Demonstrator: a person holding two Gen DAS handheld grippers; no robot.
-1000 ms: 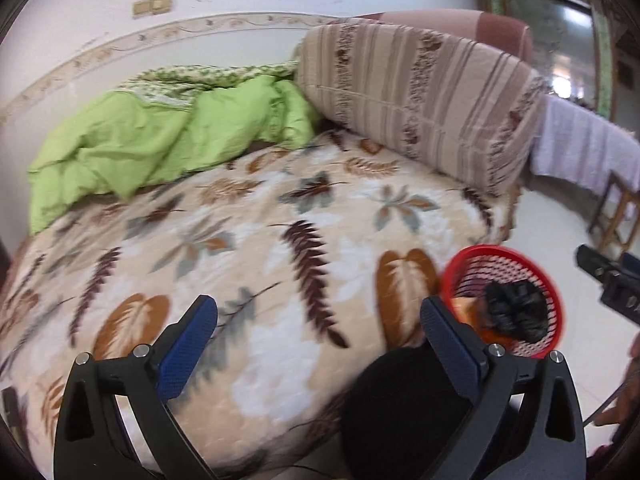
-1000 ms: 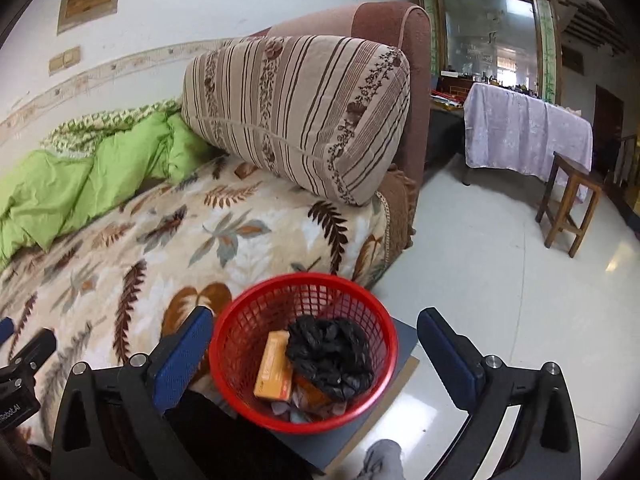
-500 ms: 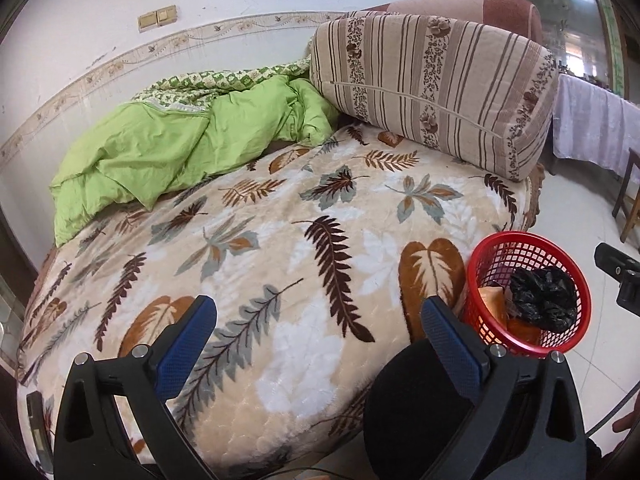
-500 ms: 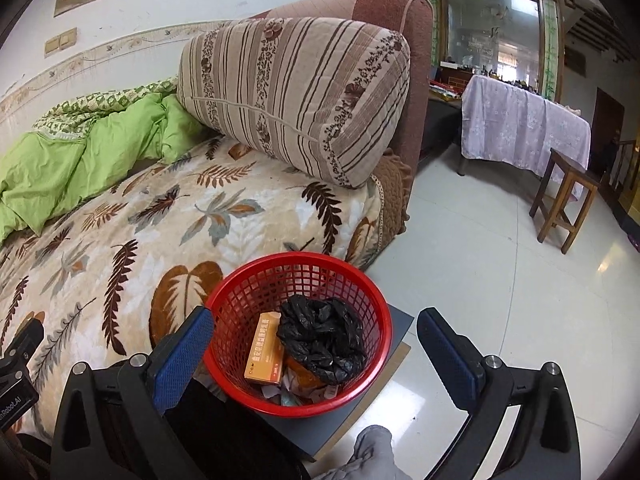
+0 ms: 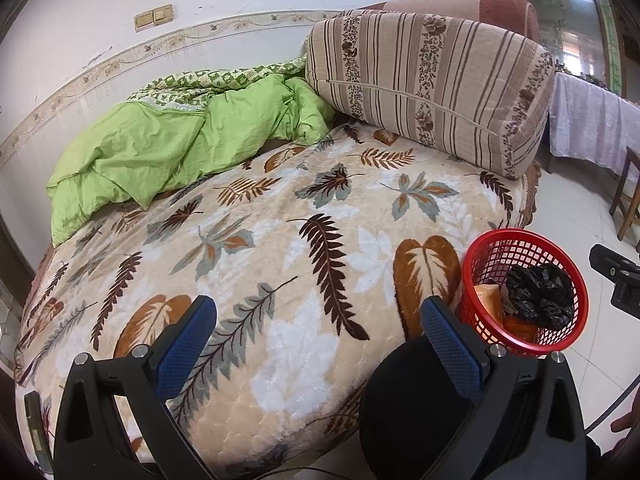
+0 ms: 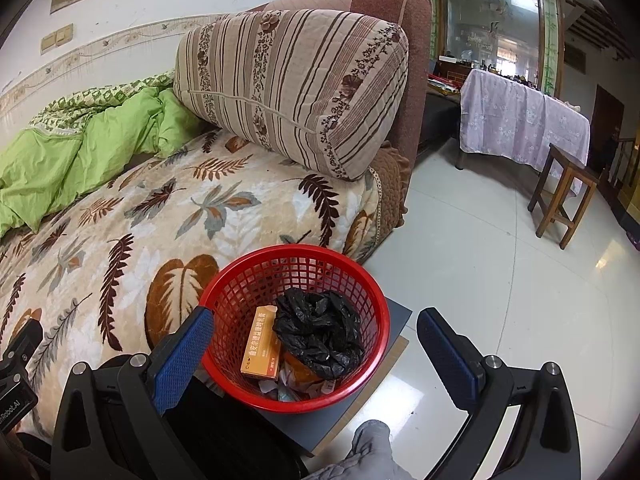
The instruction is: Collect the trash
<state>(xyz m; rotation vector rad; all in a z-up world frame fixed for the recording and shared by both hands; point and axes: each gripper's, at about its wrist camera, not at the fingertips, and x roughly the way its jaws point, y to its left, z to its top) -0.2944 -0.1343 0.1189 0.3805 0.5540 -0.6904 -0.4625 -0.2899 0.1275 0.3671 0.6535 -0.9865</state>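
Observation:
A red mesh basket [image 6: 372,292] stands on a grey board beside the bed; it also shows in the left wrist view [image 5: 576,276]. It holds a crumpled black plastic bag [image 6: 320,332], an orange box [image 6: 262,342] and paper scraps. My right gripper [image 6: 314,340] is open and empty, raised above and in front of the basket. My left gripper [image 5: 316,334] is open and empty, over the near edge of the leaf-patterned blanket [image 5: 280,240].
A striped bolster pillow [image 6: 296,84] and a green quilt [image 5: 172,148] lie at the back of the bed. A wooden stool [image 6: 564,192] and a cloth-covered table [image 6: 520,120] stand on the tiled floor at right. A black seat [image 5: 404,412] sits below the grippers.
Both grippers have drawn back and risen from the bed and basket, so more of the bed and floor shows. Both stay open and empty.

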